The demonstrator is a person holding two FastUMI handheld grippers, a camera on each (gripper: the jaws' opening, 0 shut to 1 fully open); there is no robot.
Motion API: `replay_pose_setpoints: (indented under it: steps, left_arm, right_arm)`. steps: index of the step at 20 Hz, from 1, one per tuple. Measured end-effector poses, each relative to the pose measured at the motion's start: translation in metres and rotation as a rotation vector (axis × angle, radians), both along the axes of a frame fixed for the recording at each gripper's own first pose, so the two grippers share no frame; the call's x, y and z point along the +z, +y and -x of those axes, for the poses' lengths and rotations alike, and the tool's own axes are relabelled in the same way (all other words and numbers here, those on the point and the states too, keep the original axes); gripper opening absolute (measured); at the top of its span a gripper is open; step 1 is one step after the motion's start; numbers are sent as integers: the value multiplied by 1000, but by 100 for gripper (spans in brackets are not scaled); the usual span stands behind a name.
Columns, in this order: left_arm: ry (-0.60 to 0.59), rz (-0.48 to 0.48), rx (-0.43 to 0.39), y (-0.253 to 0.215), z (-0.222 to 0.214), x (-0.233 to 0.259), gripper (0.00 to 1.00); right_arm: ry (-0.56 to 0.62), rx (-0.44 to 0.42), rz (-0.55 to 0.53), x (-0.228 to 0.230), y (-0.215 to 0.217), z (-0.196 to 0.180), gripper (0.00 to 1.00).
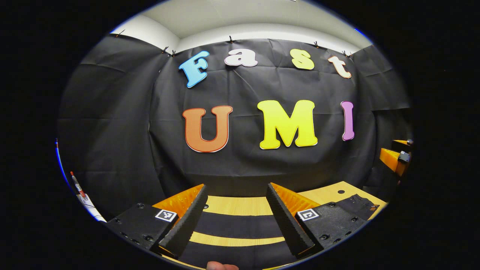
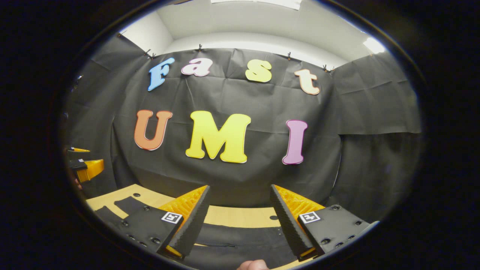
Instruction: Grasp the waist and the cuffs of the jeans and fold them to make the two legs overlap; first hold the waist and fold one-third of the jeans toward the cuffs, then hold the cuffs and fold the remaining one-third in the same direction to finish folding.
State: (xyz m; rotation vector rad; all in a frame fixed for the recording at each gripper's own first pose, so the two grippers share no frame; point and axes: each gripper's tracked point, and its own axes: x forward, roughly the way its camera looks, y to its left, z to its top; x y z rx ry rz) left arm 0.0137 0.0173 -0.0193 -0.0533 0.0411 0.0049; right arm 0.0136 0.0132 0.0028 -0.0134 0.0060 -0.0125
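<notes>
Black jeans lie flat on the wooden table (image 1: 240, 205). In the left gripper view the two legs (image 1: 236, 226) run as dark bands under and between my fingers, and the waist end (image 1: 358, 205) lies to the right. My left gripper (image 1: 237, 190) hovers above the legs, open, holding nothing. In the right gripper view the jeans (image 2: 240, 237) lie below my right gripper (image 2: 240, 189), which is open too and above the cloth. More black denim (image 2: 127, 206) shows at the lower left. Each view shows the other gripper far off: the right gripper (image 1: 395, 159) and the left gripper (image 2: 84, 167).
The booth's black cloth wall stands close behind the table's far edge. A white object with a red-tipped pen (image 1: 79, 189) sits at the far left. Small round holes (image 1: 340, 191) mark the tabletop. A thumb (image 1: 221, 266) shows at the bottom edge.
</notes>
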Motion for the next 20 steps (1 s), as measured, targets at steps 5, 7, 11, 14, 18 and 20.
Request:
replay_pose_setpoints:
  steps: [5, 7, 11, 14, 18, 20]
  left_arm:
    - [2, 1, 1, -1, 1, 2, 100]
    - [6, 6, 2, 0, 0, 0, 100]
    - [50, 24, 8, 10, 2, -19, 100]
    - [167, 88, 54, 37, 9, -63, 100]
    - [347, 215, 184, 91, 38, -131, 100]
    - [448, 314, 225, 108, 60, -171, 100]
  right_arm:
    - [-11, -4, 4, 5, -7, -3, 97]
    - [-8, -2, 7, 4, -9, -6, 97]
    - [35, -3, -4, -15, -20, -10, 96]
    - [115, -32, -14, -44, -56, -11, 97]
    - [267, -114, -45, -99, -131, -3, 97]
    - [374, -134, -115, -133, -162, 8, 97]
